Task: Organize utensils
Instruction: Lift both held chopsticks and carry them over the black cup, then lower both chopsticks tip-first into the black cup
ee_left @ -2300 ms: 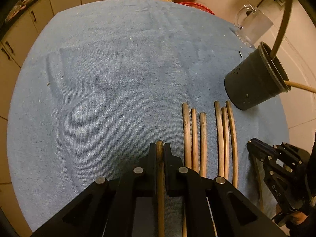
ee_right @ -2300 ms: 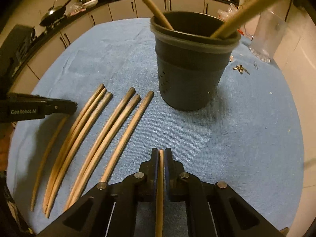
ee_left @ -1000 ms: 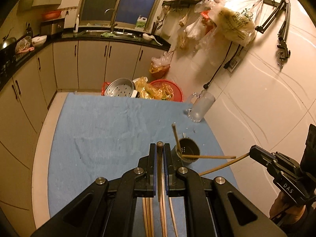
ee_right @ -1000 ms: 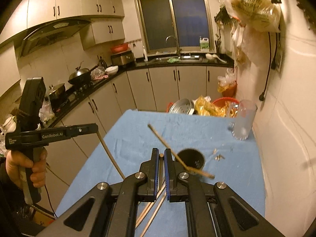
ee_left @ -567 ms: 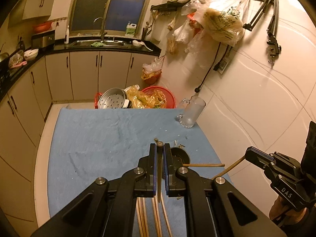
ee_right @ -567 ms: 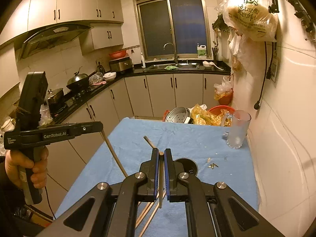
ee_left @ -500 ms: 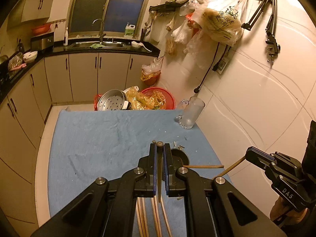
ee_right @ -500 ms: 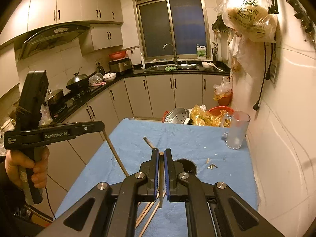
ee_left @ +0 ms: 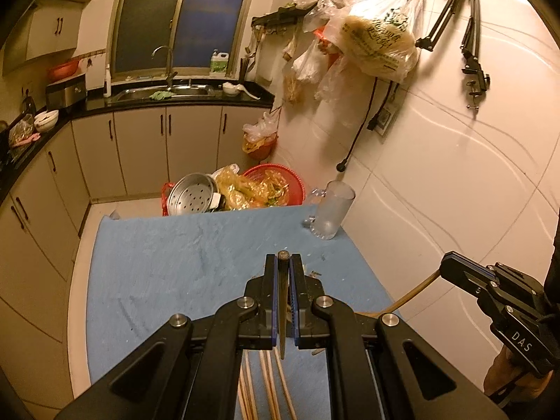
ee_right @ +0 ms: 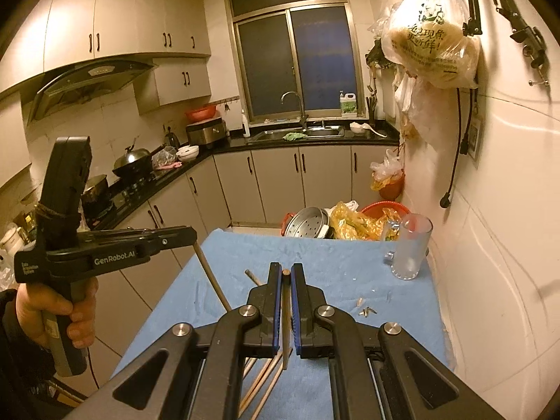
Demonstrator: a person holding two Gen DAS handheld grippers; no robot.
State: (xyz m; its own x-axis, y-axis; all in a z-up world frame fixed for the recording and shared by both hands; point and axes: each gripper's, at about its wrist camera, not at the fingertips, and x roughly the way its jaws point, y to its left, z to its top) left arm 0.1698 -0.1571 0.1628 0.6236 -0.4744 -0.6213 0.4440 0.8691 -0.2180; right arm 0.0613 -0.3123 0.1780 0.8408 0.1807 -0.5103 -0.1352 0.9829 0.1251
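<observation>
Blue cloth below; each jaws pair clamps chopstick between.

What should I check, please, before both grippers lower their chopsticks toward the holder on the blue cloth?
1. Left gripper clamped on its chopstick: ok, the stick sits between shut fingers.
2. Right gripper clamped on its chopstick: ok, held the same way.
3. Holder position known: cannot tell; both grippers' own fingers hide it in both views.
4. The two grippers apart from each other: ok, clear space shows between them in both views.
5. Loose chopsticks left on the blue cloth: not ok, several remain to pick up.
6. Glass mug out of the path: ok, it stands at the far right corner.
</observation>
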